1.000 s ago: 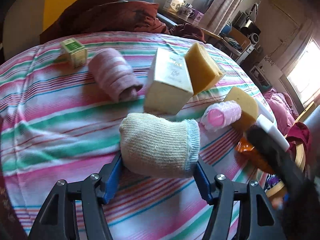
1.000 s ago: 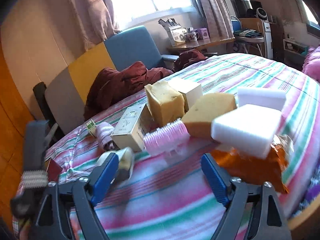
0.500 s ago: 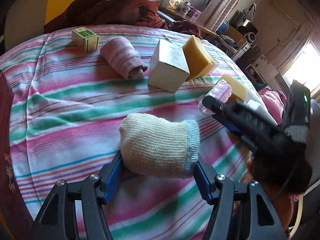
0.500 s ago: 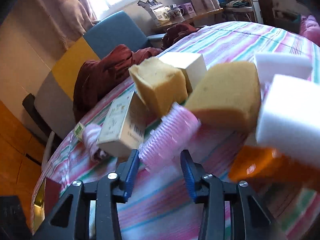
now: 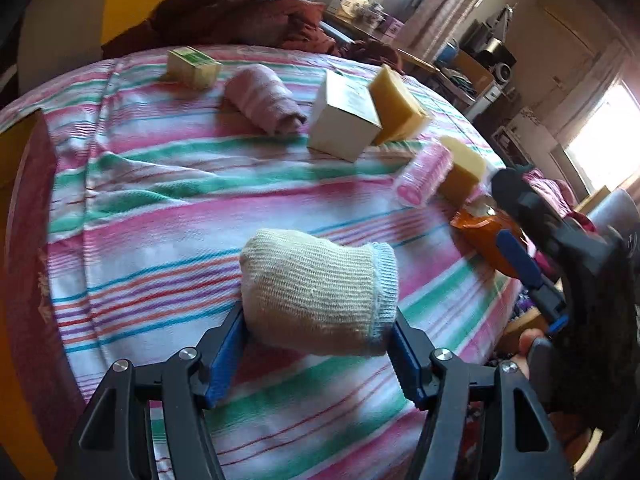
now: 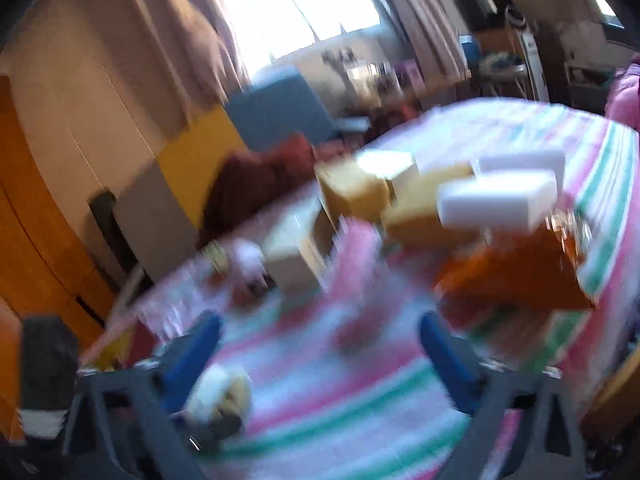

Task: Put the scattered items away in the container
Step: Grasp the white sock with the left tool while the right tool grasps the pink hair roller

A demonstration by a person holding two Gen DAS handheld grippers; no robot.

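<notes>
Daylight pours in from a window (image 6: 304,4), blown out to white in both views. The left wrist view is mostly sharp, with soft shadows under the boxes (image 5: 344,120) on the striped cloth (image 5: 160,184). The right wrist view is heavily motion-blurred throughout. Fisheye bending and dark corners frame both.

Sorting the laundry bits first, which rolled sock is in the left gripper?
The cream knitted sock, clamped in the left gripper; the pink sock lies on the cloth.
</notes>
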